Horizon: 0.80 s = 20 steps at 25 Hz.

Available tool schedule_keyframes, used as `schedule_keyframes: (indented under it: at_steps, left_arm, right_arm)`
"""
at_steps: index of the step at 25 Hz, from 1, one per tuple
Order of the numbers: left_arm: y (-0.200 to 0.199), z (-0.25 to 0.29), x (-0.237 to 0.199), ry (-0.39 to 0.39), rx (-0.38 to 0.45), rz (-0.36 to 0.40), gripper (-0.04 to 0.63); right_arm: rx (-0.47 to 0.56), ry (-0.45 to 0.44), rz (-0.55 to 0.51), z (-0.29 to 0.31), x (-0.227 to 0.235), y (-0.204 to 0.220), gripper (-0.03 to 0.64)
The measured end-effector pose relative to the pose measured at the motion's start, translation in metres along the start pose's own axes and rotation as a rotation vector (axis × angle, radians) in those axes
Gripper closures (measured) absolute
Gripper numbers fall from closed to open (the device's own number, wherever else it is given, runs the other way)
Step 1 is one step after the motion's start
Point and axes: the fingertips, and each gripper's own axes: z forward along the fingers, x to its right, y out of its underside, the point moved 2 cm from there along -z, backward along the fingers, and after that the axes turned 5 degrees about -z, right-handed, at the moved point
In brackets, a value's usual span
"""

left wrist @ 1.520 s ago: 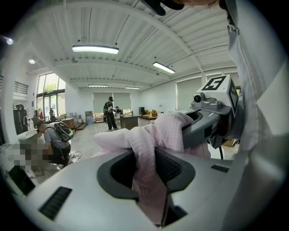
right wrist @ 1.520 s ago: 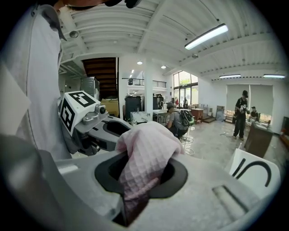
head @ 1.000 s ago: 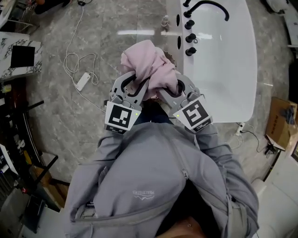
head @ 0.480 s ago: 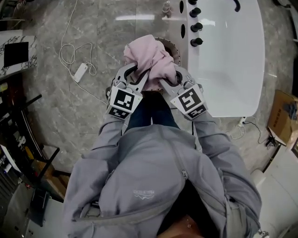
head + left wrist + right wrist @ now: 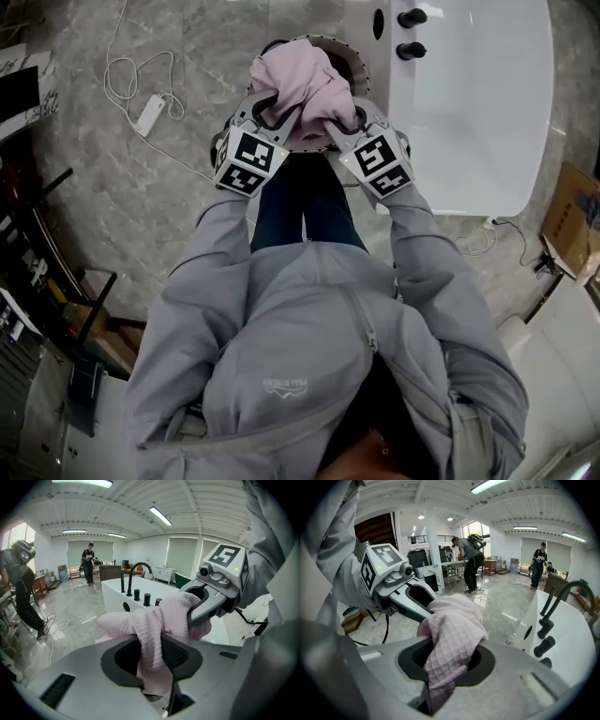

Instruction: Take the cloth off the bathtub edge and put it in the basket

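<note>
Both the left gripper [image 5: 152, 654] and the right gripper [image 5: 444, 663] are pinched narrowly on bunched folds of the soft pink waffle-weave cloth [image 5: 300, 80], over the round brown basket [image 5: 354, 64] beside the white bathtub [image 5: 478, 103]; light and limp, it likely handles best by gathered folds.

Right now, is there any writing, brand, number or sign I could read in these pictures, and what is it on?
Small print on the grey jacket: too small and blurred to read.
Left marker cube and right marker cube: black-and-white square patterns only, no letters or numbers.
Nothing else in any view carries readable text.
</note>
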Motion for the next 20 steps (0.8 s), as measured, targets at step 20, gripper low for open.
schedule_keyframes:
  at_steps: [20]
  left_arm:
    - [0.082, 0.041, -0.016, -0.014, -0.227, -0.101, 0.394]
  right_arm:
    - [-0.282, 0.068, 0.237, 0.048, 0.017, 0.084, 0.374]
